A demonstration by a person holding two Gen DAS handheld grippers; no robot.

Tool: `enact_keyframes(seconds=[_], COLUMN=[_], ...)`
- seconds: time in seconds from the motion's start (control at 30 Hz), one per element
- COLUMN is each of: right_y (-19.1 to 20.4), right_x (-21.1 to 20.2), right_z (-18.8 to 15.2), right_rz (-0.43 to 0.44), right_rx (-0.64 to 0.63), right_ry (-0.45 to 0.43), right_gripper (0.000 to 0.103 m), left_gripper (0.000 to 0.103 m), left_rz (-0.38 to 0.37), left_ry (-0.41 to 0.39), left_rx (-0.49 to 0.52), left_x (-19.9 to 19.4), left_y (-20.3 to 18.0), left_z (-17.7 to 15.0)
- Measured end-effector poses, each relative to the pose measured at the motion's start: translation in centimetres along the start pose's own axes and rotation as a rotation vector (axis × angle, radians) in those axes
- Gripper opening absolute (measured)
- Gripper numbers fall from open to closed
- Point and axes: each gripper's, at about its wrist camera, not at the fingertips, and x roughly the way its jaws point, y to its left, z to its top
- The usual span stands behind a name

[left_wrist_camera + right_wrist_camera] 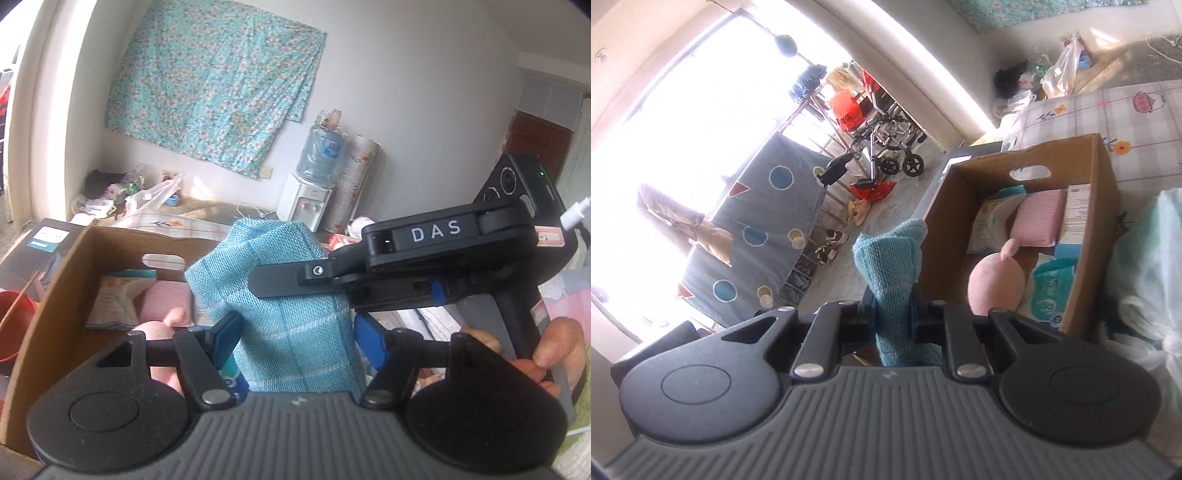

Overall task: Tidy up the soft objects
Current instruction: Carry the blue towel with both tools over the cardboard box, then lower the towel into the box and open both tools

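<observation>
Left wrist view: teal woven cloth [291, 314] with pale stripes, bunched upright between left claw [295, 343] fingers; fingers [371, 345] spread wider than cloth, blue pads just beside it, contact unclear. Right claw [273, 284] reaches across from right side, black fingertip lying on cloth. Right wrist view: right claw [892, 306] pinching cloth [892, 266], weave coarse, top flopped over. Cloth held just beside cardboard box [942, 221]; inside box, pink plush [995, 284], pink folded cloth [1039, 218], tissue packs [1051, 288].
</observation>
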Motion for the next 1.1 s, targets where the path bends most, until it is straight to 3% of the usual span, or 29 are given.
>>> enact_keyframes(seconds=[0.13, 0.27, 0.4, 0.6, 0.8, 1.03, 1.1], right_y=[0.8, 0.0, -2.6, -7.5, -7.0, -6.1, -5.8], right_x=[7.5, 14.2, 19.5, 25.7, 27.4, 26.8, 26.1], right_z=[3.5, 4.8, 4.6, 3.6, 3.4, 4.0, 4.2], right_rz=[0.056, 0.057, 0.013, -0.100, -0.207, -0.249, -0.250], right_rx=[0.118, 0.243, 0.351, 0.475, 0.370, 0.307, 0.288], right_ry=[0.099, 0.195, 0.257, 0.309, 0.250, 0.189, 0.164], right_gripper=[0.014, 0.014, 0.014, 0.016, 0.019, 0.046, 0.047], left_gripper=[0.072, 0.072, 0.072, 0.073, 0.073, 0.077, 0.079], left_rz=[0.109, 0.207, 0.305, 0.338, 0.341, 0.336, 0.336], left_ry=[0.022, 0.082, 0.098, 0.089, 0.081, 0.079, 0.083], left_rx=[-0.036, -0.087, -0.116, -0.124, -0.108, -0.112, -0.108], left_x=[-0.6, 0.2, 0.3, -0.6, -0.5, -0.3, -0.4], left_y=[4.6, 9.5, 12.9, 15.0, 14.9, 14.6, 14.4], left_z=[2.3, 3.2, 2.7, 2.1, 2.1, 1.8, 1.7])
